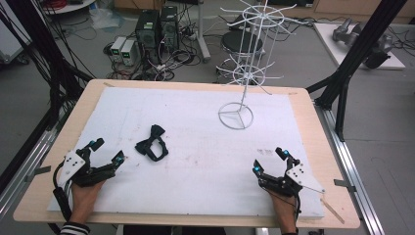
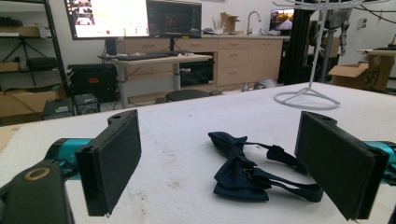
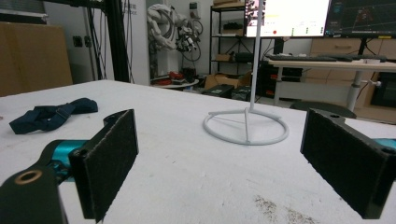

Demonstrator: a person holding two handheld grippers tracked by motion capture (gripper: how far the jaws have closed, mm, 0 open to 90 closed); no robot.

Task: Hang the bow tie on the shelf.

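Observation:
A dark navy bow tie point(image 1: 152, 143) with its strap lies crumpled on the white table cover point(image 1: 195, 161), left of centre. My left gripper point(image 1: 108, 151) rests open at the front left, a short way left of the bow tie. In the left gripper view the bow tie point(image 2: 247, 170) lies just ahead, between the spread jaws. My right gripper point(image 1: 269, 160) rests open at the front right with nothing between its jaws. A white wire display stand point(image 1: 243, 63) rises from a ring base point(image 1: 235, 116) at the back centre. The right gripper view has the ring base point(image 3: 246, 125) ahead and the bow tie point(image 3: 50, 115) far left.
The wooden table edge point(image 1: 313, 147) frames the white cover. Black frame posts point(image 1: 357, 54) stand at the right and left. Computers and cables point(image 1: 156, 34) sit on the floor behind the table, and a stool point(image 1: 242, 43) stands behind the stand.

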